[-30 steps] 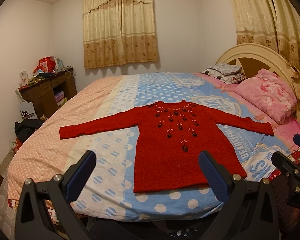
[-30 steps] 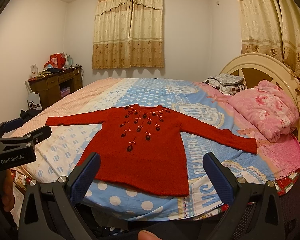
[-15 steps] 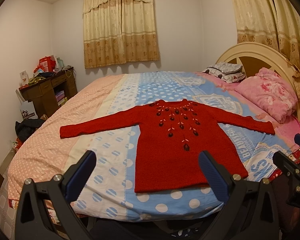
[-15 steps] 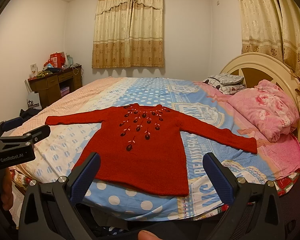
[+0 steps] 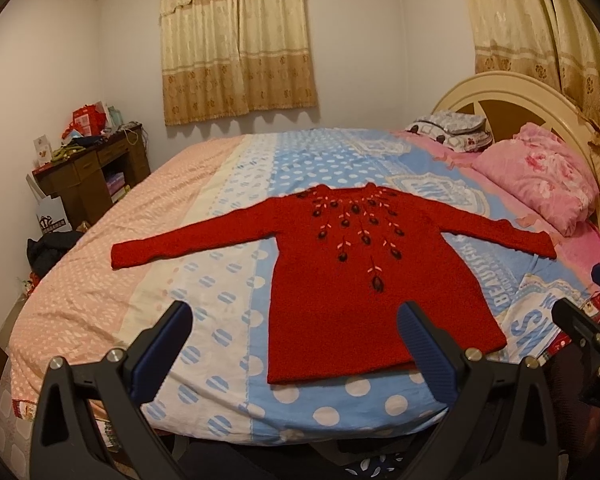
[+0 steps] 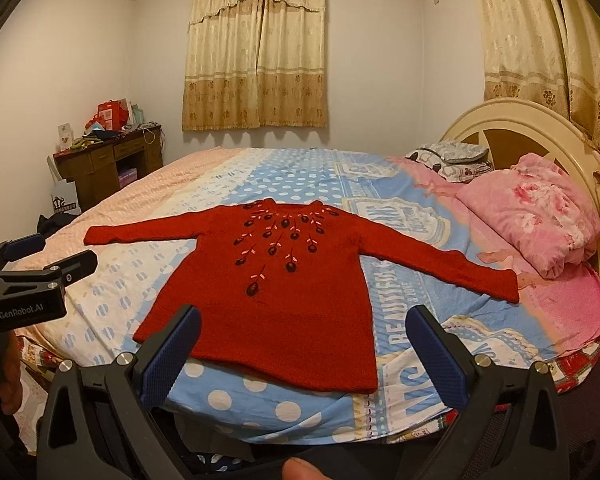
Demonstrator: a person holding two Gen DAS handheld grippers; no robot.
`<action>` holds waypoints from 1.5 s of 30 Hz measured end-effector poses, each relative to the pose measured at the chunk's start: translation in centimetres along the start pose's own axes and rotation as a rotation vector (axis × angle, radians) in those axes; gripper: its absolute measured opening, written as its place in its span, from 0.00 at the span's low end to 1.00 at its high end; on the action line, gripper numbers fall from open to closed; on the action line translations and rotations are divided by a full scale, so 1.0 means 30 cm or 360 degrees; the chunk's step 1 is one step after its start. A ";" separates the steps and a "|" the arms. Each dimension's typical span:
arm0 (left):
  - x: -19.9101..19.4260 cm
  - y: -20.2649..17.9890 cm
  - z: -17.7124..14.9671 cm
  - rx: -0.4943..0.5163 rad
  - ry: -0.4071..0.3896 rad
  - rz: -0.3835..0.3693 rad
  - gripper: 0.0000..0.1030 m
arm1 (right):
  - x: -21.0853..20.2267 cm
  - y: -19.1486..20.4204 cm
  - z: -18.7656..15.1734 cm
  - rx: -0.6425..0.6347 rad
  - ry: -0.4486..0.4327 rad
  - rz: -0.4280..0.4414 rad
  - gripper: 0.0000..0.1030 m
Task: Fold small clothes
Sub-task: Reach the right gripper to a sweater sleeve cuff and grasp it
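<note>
The red sweater [image 5: 356, 280] lies flat on the bed [image 5: 228, 248], face up, with both sleeves stretched straight out to the sides. Nothing has been folded yet, so the first job looks like picking up a sleeve.

The left tongs [image 5: 296, 344] are spread wide and hold nothing. They hang in the air near the bottom edge of the sweater, not touching it. The right tongs [image 6: 300, 340] are spread wide too, also empty, just before the bottom edge of the sweater.

To do this step well, each pair of tongs should go out to the end of a sleeve, the left tongs to the sleeve on the left side of the sweater and the right tongs to the one on the right side. Pinch only the cuff, not the bed sheet under it. Then lift a little and lay the sleeve across the body of the sweater, so it stays smooth. Pulling hard might drag the whole sweater and make wrinkles.

The sweater is bright red and looks fuzzy and knitted. Below the neck it has dark little flowers with pink leaves, hanging down like a necklace. Its bottom edge is straight. A pink pillow [image 6: 532, 216] sits beyond the right sleeve of the sweater, close to the cuff.
</note>
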State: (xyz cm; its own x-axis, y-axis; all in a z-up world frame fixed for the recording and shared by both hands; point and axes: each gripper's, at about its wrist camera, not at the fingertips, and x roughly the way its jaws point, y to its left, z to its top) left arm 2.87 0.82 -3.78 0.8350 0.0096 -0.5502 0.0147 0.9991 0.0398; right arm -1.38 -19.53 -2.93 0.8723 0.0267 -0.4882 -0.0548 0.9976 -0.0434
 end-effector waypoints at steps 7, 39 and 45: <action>0.132 -0.027 0.020 0.0042 0.0103 -0.0044 1.00 | 0.131 -0.063 -0.024 0.0049 0.0130 0.0009 0.99; 0.675 -0.217 0.112 0.0236 0.0245 0.0064 1.00 | 0.701 -0.816 -0.065 0.0637 0.0438 -0.0424 0.98; 0.727 -0.242 0.098 0.0225 0.0274 0.0082 1.00 | 0.750 -1.016 -0.061 0.0721 0.0461 -0.0553 0.96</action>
State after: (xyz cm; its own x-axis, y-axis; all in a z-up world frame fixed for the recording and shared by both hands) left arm 22.60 -6.36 -13.61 0.7306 0.0797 -0.6781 0.0614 0.9815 0.1816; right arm 19.03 -49.45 -14.19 0.6321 -0.2583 -0.7306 0.4735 0.8751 0.1002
